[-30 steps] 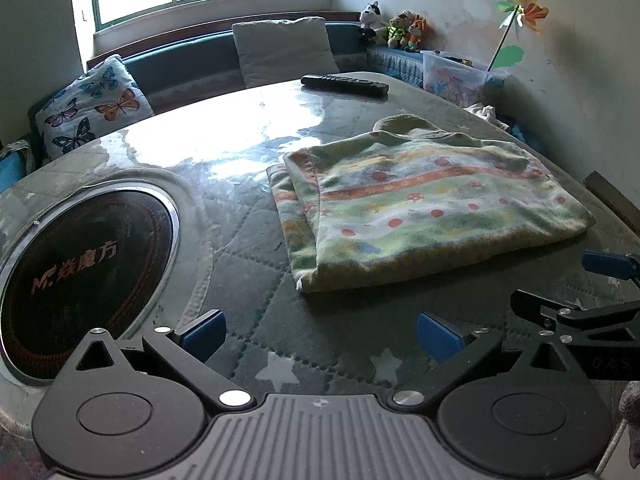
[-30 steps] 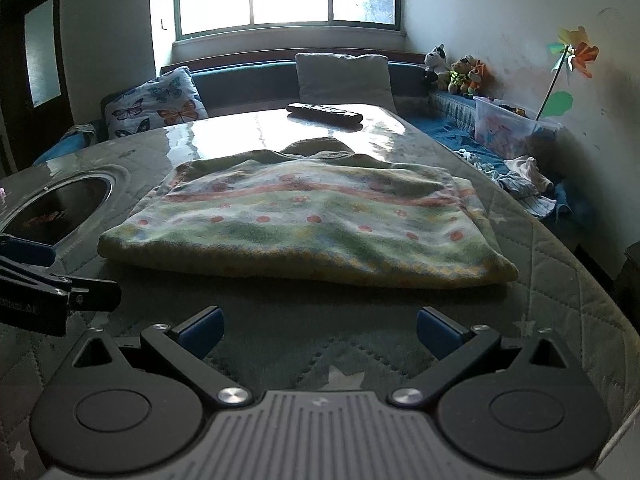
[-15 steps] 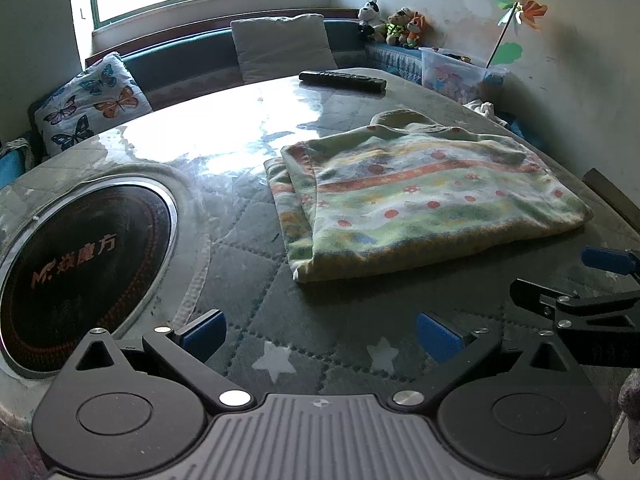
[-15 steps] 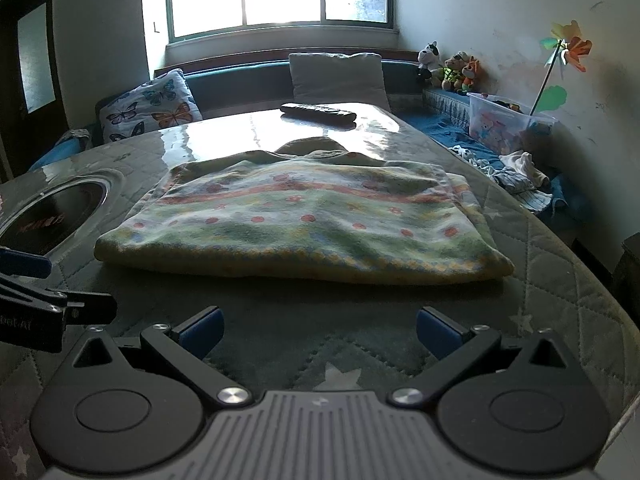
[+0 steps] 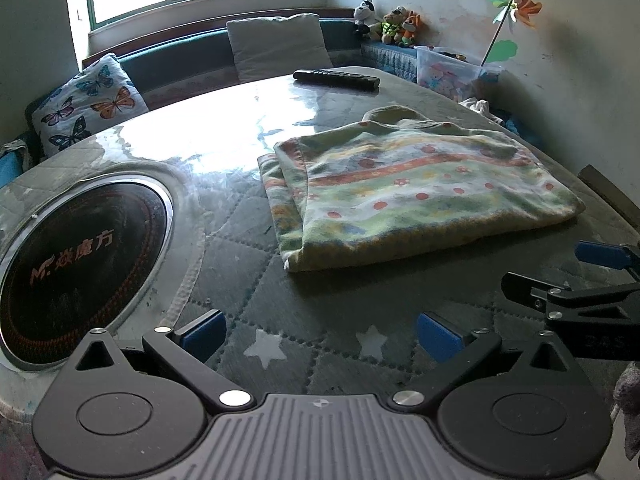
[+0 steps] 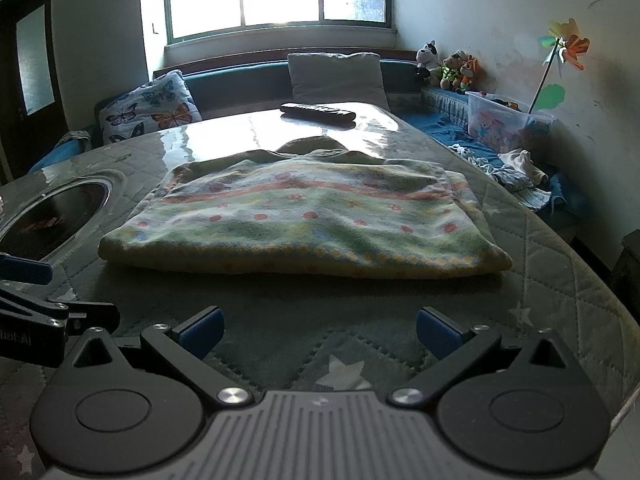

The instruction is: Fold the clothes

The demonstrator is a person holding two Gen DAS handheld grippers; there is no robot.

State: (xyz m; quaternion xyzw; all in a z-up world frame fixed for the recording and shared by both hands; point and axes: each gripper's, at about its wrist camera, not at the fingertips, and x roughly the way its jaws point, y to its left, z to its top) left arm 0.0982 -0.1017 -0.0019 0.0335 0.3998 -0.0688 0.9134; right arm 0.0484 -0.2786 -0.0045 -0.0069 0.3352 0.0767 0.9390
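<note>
I see the folded fleece garment with green, yellow and red stripes (image 5: 416,196) lying flat on the quilted grey table cover (image 5: 248,240), beside the round dark cooktop (image 5: 80,264). My left gripper (image 5: 320,336) and right gripper (image 6: 318,334) are both released, empty, near its front edge.

A folded striped garment (image 5: 416,196) lies flat on the quilted table (image 5: 248,240), toward its right edge. A round dark plate (image 5: 80,264) is set into the table near the left edge. A remote control (image 5: 336,79) rests at the far edge. The left gripper (image 5: 320,334) hovers over the near edge, jaws wide apart and empty; the right gripper (image 5: 568,276) juts in from the right, just beside it.
</note>
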